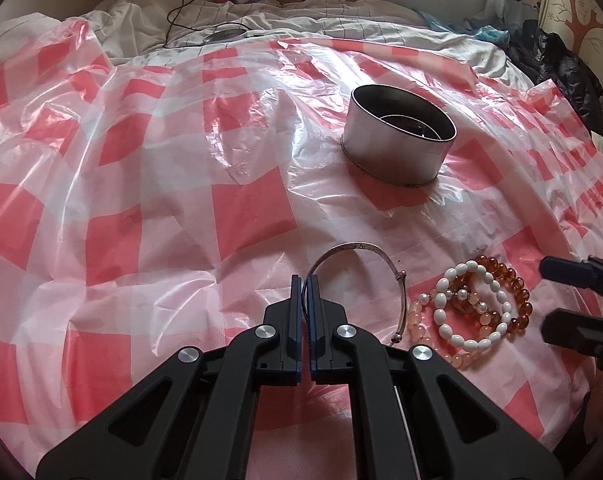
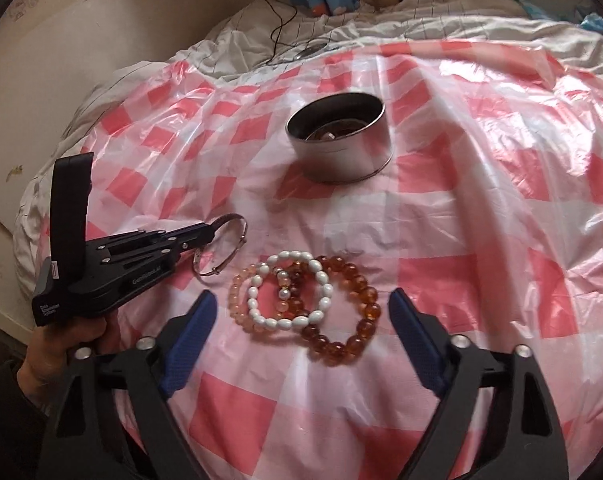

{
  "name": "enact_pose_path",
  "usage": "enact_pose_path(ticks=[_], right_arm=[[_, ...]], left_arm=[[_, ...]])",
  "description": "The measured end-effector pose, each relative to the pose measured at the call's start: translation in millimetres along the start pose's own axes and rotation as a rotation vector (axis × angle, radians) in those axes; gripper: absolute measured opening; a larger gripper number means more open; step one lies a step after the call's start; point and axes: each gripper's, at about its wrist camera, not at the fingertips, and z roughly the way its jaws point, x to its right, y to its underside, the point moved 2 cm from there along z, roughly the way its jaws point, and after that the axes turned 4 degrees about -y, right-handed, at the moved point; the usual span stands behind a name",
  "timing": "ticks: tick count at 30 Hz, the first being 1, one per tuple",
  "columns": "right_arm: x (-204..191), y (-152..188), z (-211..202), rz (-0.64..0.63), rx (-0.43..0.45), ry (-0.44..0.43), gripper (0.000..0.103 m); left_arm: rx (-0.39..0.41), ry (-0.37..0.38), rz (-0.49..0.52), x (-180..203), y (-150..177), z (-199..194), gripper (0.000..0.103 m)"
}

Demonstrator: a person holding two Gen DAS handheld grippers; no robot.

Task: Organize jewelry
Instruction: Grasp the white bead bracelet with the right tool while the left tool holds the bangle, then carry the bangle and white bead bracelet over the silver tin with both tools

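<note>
My left gripper (image 1: 305, 280) is shut on a thin silver bangle (image 1: 357, 252), pinching its rim; in the right wrist view the gripper (image 2: 209, 230) holds the bangle (image 2: 237, 220) at the left. A pile of bead bracelets lies to its right: white beads (image 1: 473, 308) (image 2: 289, 288), amber beads (image 1: 513, 292) (image 2: 349, 312) and pale pink beads (image 1: 421, 320) (image 2: 239, 292). My right gripper (image 2: 301, 300) is open, its jaws wide on either side of the pile, and it shows at the right edge of the left wrist view (image 1: 553, 296). A round metal tin (image 1: 397, 132) (image 2: 341, 136) stands open farther back.
Everything rests on a crinkled pink-and-white checked plastic sheet (image 1: 161, 184) (image 2: 481, 208) spread over a bed. A black cable (image 1: 181, 12) and a small round device lie on the white bedding behind. Dark clothing (image 1: 561, 68) sits at the far right.
</note>
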Motion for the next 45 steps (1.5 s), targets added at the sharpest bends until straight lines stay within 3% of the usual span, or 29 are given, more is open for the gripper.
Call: enact_pose_path(ticks=[2,3,8,9,12,15,22,28,31,38,45], right_arm=[[12.5,-3.3,13.5,0.068,-0.04,-0.014,0.055],[16.3,-5.1,15.3,0.09,-0.044,-0.021,0.053],[34.5,-9.5,17.2,0.202,-0.052,-0.116,0.051],[33.9,-9.4,17.1,0.213,-0.057,-0.148,0.046],[27.8,-10.7,9.0,0.195,-0.039,-0.197,0.045],[31.2,-9.7,16.9,0.204,-0.068,-0.136,0.044],[29.0,-12.0,40.2,0.144,-0.097,0.005,0.017],[-6.5,-7.2,46.1,-0.109,-0.085,0.178,0.008],[-8.2,-9.3,40.1,-0.091,-0.059,0.12,0.008],[13.9,-20.0,7.1,0.117,0.061,-0.119,0.008],[16.5,-26.4,-13.5,0.182,0.142,-0.244,0.008]], left_arm=[[-0.006,0.005,-0.009,-2.0,0.5,0.6,0.002],[-0.007,0.007,-0.012,-2.4,0.6,0.9,0.002],[-0.015,0.014,-0.007,-0.7,1.3,2.6,0.002],[-0.015,0.015,-0.007,-0.6,1.4,2.5,0.002],[-0.015,0.017,-0.008,-0.9,0.8,2.5,0.002],[-0.016,0.018,-0.008,-0.2,1.0,2.3,0.002],[-0.022,0.019,0.001,2.6,2.4,4.6,0.002],[-0.024,0.019,-0.002,1.5,2.4,5.0,0.002],[-0.019,0.021,-0.004,0.6,2.2,3.8,0.002],[0.012,0.029,-0.036,-7.2,-0.3,-5.1,0.002],[0.043,0.052,-0.057,-9.7,-2.7,-14.2,0.002]])
